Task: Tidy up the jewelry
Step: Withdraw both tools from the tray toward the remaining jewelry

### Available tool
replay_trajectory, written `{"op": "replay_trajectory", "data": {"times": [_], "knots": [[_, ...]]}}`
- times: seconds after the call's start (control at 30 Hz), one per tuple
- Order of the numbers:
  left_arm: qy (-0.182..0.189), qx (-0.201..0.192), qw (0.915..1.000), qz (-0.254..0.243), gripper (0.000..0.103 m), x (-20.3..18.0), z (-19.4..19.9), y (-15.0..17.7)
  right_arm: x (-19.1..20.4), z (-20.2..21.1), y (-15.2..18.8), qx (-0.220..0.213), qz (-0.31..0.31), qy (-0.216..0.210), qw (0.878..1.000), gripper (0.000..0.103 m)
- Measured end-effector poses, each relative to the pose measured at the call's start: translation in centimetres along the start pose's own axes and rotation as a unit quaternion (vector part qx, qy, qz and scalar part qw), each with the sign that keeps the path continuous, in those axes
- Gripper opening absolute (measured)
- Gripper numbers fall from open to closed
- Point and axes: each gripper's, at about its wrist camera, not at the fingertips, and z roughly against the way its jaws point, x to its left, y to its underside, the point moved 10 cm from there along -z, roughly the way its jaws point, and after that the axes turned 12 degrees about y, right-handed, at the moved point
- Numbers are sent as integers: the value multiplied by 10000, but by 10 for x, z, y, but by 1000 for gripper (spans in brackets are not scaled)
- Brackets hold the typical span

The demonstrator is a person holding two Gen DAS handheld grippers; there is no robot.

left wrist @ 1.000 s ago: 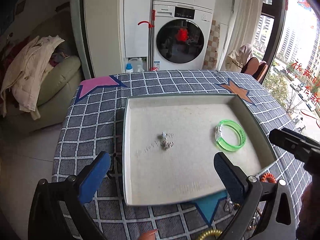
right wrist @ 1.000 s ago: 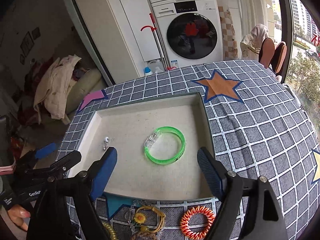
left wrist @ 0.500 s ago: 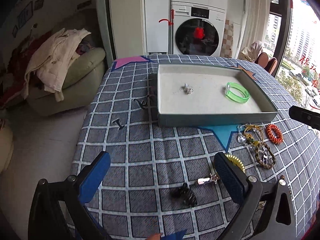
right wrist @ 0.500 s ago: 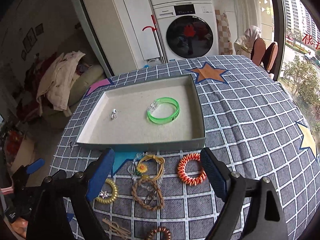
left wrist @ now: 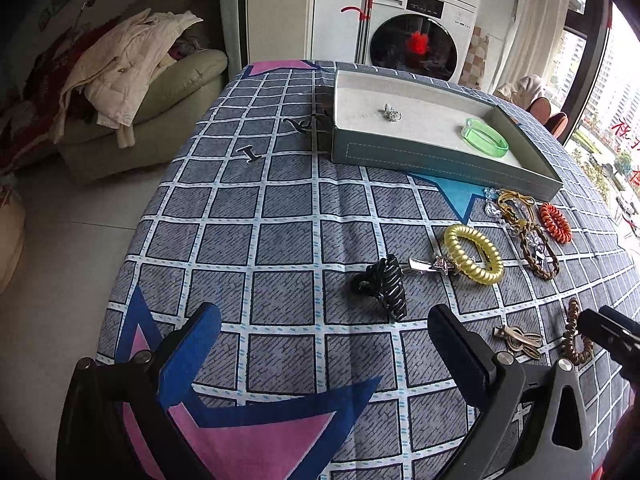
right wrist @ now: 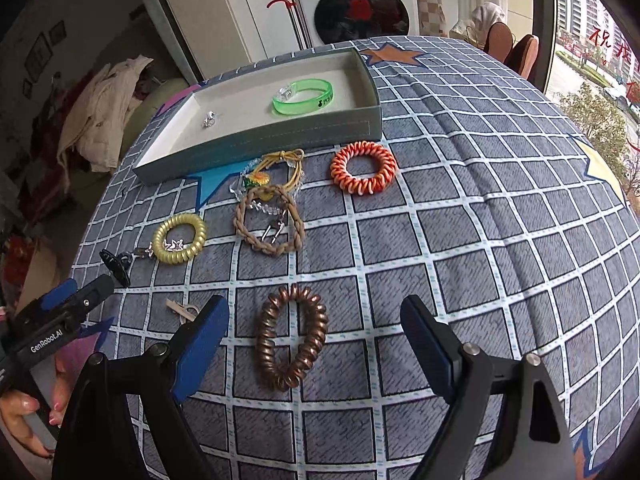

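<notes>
The right gripper [right wrist: 314,344] hovers with fingers spread wide and empty around the copper coil band [right wrist: 292,338] on the cloth, well in front of the tray [right wrist: 256,142]. Best to drop straight down and pinch one side of the coil — not its hollow. The left gripper [left wrist: 324,344] is likewise spread, empty. Inside the tray — a green bangle [right wrist: 303,96] and a small silver piece [right wrist: 209,119].

this is looking like a lived-in home, with a front-loading washing machine [left wrist: 416,46] standing behind the cloth-covered table [left wrist: 256,216], clothes [left wrist: 120,68] lying heaped over a pale sofa [left wrist: 176,92], and apartment towers showing outside the window [right wrist: 592,36].
</notes>
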Motion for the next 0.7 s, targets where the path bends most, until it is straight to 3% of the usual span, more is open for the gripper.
{"op": "replay_trajectory", "data": {"times": [0.43,0.7], "knots": [[-157,75,9996,235,103,-2,-16,-3,0,-5,10,74,-81,219,9997,90],[-227,100,9995,176,100,-1,-22,-2,5,-8,11,-16,246,550,9982,90]]}}
